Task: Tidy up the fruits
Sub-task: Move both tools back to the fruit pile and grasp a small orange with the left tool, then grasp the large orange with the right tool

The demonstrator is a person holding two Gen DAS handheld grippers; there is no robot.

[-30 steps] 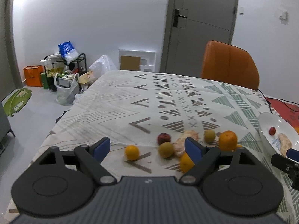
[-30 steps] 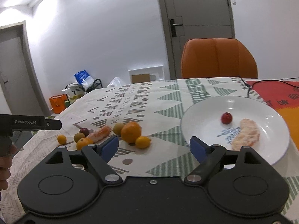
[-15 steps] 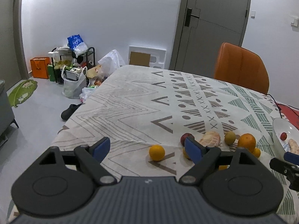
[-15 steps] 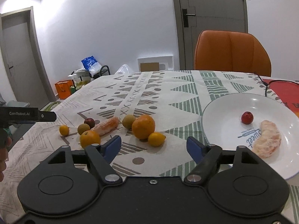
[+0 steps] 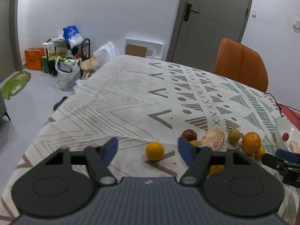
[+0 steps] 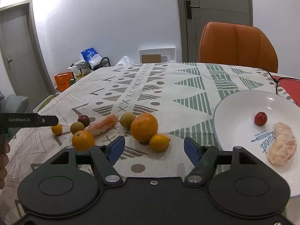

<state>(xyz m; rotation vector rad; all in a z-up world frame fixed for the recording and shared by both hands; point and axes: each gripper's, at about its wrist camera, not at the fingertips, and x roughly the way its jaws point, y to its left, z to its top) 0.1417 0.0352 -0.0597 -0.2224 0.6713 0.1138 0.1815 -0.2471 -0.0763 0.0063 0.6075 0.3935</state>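
Patterned counter: small orange lies just ahead of the empty, spread left gripper; right gripper likewise unclenched.

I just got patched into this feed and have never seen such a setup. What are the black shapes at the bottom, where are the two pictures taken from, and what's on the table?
Each black shape is a handheld two-finger tool, carried by a person; a camera on it looks along its blue-tipped fingers. One picture is from the left tool, the other from the right tool. Both are open and hold nothing. On the patterned tablecloth lie loose fruits, among them a big round orange. The white plate holds a small red fruit and a peeled citrus piece.
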